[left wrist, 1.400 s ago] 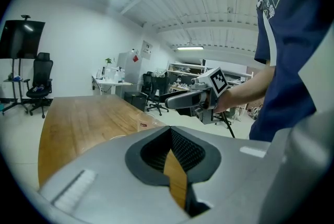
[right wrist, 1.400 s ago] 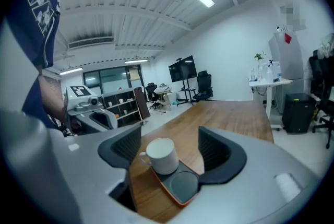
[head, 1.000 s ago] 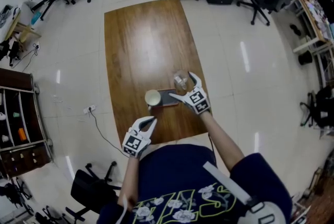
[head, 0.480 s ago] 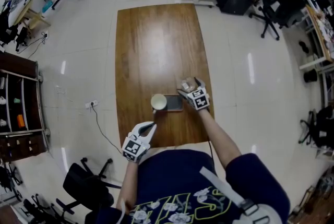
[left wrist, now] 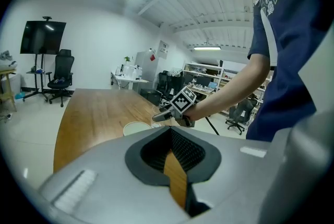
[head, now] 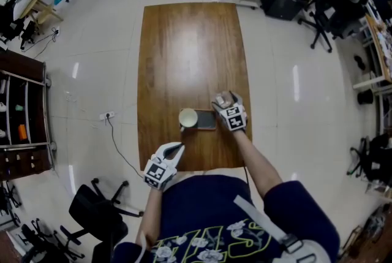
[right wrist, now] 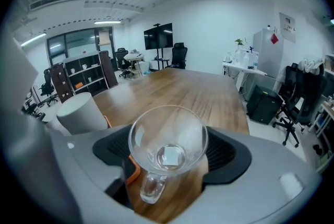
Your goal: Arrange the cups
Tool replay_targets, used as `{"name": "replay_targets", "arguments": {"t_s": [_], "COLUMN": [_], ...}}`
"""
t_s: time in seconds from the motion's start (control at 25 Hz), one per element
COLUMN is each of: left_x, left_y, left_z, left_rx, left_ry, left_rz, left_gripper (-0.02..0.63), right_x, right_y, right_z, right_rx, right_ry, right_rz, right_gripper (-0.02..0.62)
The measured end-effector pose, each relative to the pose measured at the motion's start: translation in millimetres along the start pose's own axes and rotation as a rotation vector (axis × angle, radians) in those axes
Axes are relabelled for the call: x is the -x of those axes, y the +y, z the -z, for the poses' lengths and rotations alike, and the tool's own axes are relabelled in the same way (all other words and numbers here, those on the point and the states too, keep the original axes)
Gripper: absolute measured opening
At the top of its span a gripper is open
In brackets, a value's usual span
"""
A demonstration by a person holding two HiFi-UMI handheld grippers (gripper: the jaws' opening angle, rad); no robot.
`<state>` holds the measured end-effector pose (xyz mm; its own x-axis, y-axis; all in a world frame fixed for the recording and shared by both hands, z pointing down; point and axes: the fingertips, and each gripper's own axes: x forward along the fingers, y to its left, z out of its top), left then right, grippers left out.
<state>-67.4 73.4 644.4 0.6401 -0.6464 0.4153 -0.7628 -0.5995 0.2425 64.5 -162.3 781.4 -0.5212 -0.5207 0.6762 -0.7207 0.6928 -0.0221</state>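
1. Clamped on a glass cup (right wrist: 168, 140) with the fingers of the right gripper (head: 222, 99), after closing in just now; pads against both its sides.
2. Standing upright between those fingers on the wooden surface (head: 184, 47), handle turned back toward the base of the fingers.
3. Just left of the right fingers: a dark flat tray (head: 206, 120), and at its end away from the fingers a white cup (head: 188, 118), upright.
4. Pressed together at the left gripper (head: 176, 149): both fingers, a strip of the surface showing through the slit.
5. Held over the near edge of the surface, well apart from both cups, pointing toward the right gripper.
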Motion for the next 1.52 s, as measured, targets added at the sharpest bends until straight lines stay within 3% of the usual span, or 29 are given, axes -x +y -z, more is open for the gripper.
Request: {"name": "replay_targets", "arguments": {"t_s": [0.2, 0.48, 0.68, 1.0, 1.52], "left_x": [-1.1, 1.2, -1.4, -1.5, 2.5], "left_y": [-1.0, 0.6, 0.1, 2.6, 3.9], "left_z": [0.1, 4.2, 6.0, 4.5, 10.1], "left_rx": [0.007, 0.023, 0.023, 0.030, 0.043], "left_ry": [0.001, -0.001, 0.001, -0.007, -0.009], "left_rz": [0.000, 0.002, 0.006, 0.008, 0.011], "left_gripper": [0.003, 0.003, 0.003, 0.003, 0.003], "right_x": [4.6, 18.9, 26.4, 45.6, 56.8], "right_y": [5.9, 14.9, 21.1, 39.1, 105.1], "right_z": [0.0, 2.7, -1.3, -5.0, 3.4], "right_rx": [0.051, 0.018, 0.005, 0.031, 0.065], "right_ry": [-0.009, 0.011, -0.037, -0.028, -0.028], "right_rz": [-0.005, -0.025, -0.045, -0.059, -0.193], "right_gripper": [0.402, 0.402, 0.400, 0.400, 0.400]}}
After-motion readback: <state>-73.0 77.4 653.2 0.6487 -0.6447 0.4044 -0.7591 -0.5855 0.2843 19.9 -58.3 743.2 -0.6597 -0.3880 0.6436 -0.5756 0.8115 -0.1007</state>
